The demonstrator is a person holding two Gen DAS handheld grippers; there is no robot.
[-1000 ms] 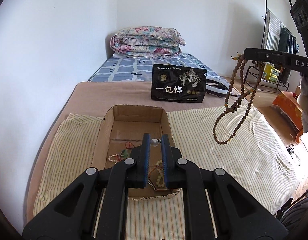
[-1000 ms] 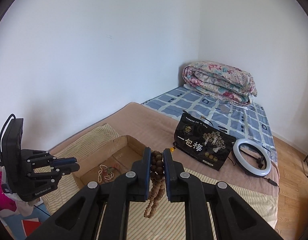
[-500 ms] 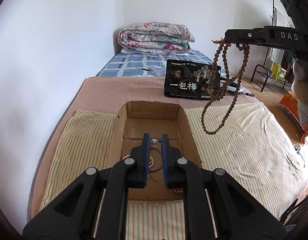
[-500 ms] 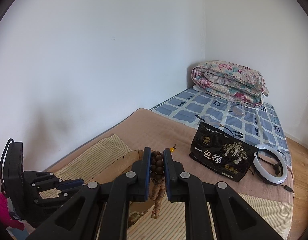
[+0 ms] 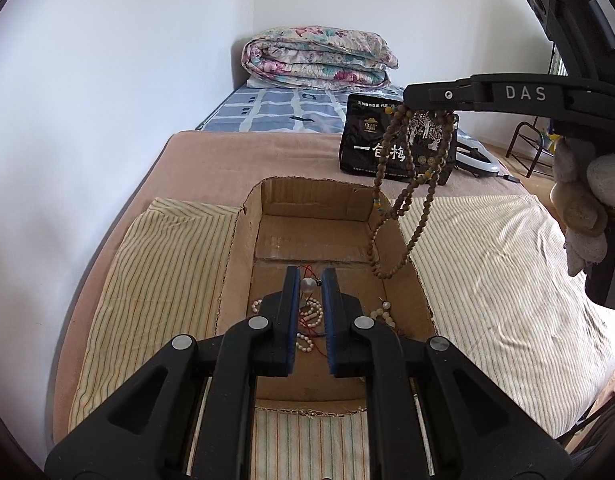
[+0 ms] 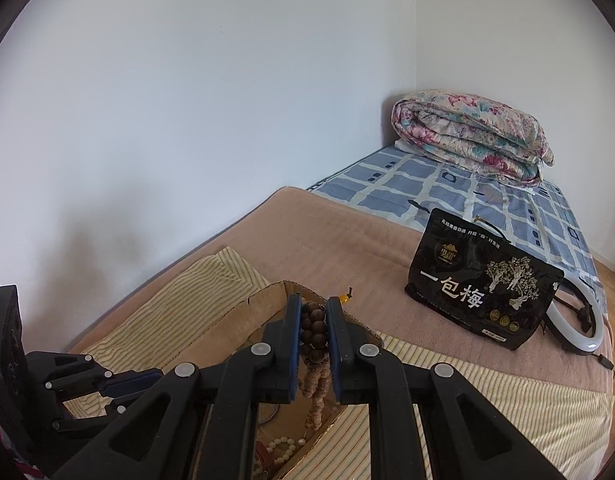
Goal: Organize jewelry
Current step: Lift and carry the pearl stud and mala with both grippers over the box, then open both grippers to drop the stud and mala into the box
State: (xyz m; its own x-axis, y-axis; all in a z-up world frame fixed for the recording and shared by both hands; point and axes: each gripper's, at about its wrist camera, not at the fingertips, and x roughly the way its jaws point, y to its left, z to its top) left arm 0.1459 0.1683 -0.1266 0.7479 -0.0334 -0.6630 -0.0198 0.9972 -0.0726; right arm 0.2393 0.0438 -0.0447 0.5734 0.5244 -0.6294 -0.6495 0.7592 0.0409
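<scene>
Brown wooden prayer beads (image 5: pixel 403 184) hang clamped in our right gripper (image 6: pixel 313 320), now over the right wall of the cardboard box (image 5: pixel 243 256) at centre frame, where a second ago they dangled out over the striped cloth (image 5: pixel 487 256). Our left gripper (image 5: pixel 310 280), lower centre, is pinched on a small silvery bead (image 5: pixel 307 284) above the pale bracelets (image 5: pixel 311 312) on the box floor. We judge the long strand nearly ready to lower in.

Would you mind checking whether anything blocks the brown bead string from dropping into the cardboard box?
Nothing visible does. The bead string hangs from the right gripper over the open box, its lowest loop just above the right wall. The left gripper sits nearer the middle, holding a small pearl.
</scene>
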